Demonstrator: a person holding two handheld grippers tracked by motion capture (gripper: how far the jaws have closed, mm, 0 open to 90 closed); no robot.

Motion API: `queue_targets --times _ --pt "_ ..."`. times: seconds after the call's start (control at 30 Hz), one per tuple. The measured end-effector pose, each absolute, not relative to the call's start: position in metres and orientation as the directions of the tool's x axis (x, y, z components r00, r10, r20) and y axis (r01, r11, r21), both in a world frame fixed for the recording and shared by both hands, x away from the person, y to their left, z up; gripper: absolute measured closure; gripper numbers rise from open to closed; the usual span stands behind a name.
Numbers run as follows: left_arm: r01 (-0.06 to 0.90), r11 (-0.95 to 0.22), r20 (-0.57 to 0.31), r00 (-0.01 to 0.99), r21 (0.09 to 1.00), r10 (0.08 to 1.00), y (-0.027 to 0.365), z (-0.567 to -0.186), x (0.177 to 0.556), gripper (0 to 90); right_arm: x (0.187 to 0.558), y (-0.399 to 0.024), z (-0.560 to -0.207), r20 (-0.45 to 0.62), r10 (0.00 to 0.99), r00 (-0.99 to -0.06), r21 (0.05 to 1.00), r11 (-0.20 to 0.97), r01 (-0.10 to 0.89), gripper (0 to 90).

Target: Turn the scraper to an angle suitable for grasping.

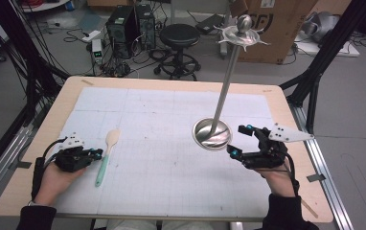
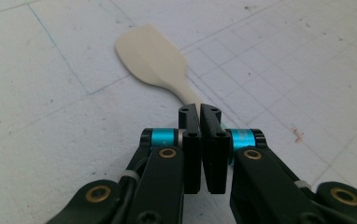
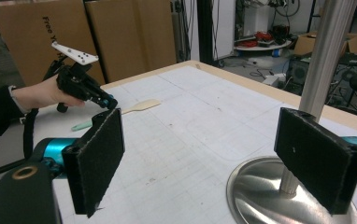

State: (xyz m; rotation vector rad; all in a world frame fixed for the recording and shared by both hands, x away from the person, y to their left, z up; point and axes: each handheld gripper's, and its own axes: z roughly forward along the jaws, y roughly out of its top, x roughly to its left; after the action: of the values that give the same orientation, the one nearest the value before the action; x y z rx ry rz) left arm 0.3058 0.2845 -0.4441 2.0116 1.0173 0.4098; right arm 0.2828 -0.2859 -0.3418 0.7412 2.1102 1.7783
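A spatula (image 1: 105, 155) with a cream blade and a pale green handle lies flat on the white mat at the left. My left gripper (image 1: 97, 153) sits just left of its handle with the jaws shut. In the left gripper view the closed tips (image 2: 200, 111) cover the spatula's neck, and the blade (image 2: 153, 58) shows beyond them. I cannot tell whether they touch it. My right gripper (image 1: 237, 140) is open beside the round base of a metal stand (image 1: 212, 134). Its pads (image 3: 97, 158) stand wide apart, and the stand's pole (image 3: 326, 51) rises behind the right one.
The white gridded mat (image 1: 171, 158) covers most of the wooden table (image 1: 291, 110). The stand's pole leans up to a spiked disc with a ball on top (image 1: 241, 33). A stool (image 1: 178, 40), computer towers and cardboard boxes stand on the floor beyond the table.
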Motion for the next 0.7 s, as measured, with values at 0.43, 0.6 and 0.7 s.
queue_targets --times 0.43,0.6,0.7 --pt "0.576 -0.347 -0.141 0.638 0.74 0.757 0.278 -0.445 0.305 89.7 0.282 -0.288 -0.346 0.122 0.57 -0.813 0.968 0.112 0.224 15.0" --pt "0.582 -0.347 -0.166 0.652 0.736 0.74 0.266 -0.445 0.306 89.6 0.282 -0.283 -0.346 0.122 0.554 -0.823 0.966 0.123 0.227 15.0" --pt "0.574 -0.349 -0.174 0.666 0.741 0.726 0.257 -0.446 0.306 89.6 0.283 -0.284 -0.346 0.125 0.556 -0.822 0.965 0.123 0.23 15.0"
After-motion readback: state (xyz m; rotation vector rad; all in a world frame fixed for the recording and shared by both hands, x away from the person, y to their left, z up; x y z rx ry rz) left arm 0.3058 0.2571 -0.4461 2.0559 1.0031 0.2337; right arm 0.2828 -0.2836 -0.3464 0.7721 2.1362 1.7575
